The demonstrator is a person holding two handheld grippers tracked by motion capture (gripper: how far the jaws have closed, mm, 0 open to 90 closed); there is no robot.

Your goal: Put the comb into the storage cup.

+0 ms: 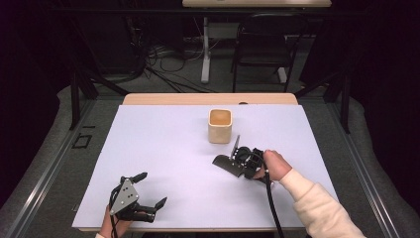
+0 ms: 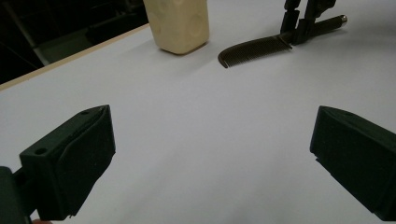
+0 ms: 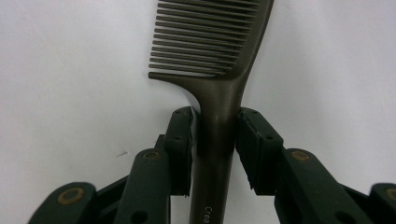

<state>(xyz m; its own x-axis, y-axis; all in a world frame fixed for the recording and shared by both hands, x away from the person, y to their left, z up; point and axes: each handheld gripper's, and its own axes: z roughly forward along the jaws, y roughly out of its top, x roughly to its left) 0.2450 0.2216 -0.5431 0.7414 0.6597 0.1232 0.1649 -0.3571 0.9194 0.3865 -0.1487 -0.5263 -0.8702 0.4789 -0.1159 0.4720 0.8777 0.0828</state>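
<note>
A dark comb (image 3: 212, 42) lies flat on the white table top (image 1: 163, 148), right of centre, with its teeth (image 1: 236, 145) pointing toward the far side. My right gripper (image 3: 215, 121) is shut on the comb's handle, one pad pressed against each side just below the teeth. The left gripper view shows that gripper (image 2: 296, 32) coming down onto the comb (image 2: 254, 49). A cream square cup (image 1: 220, 125) stands upright just beyond the comb, also seen as the cup (image 2: 179, 23). My left gripper (image 1: 151, 189) rests near the front left edge, open with nothing between its fingers (image 2: 70, 158).
The table's wooden far edge (image 1: 208, 99) runs behind the cup. Beyond it on the floor are a black chair (image 1: 262, 39), a desk leg and loose cables. Bare white surface spreads between my two grippers.
</note>
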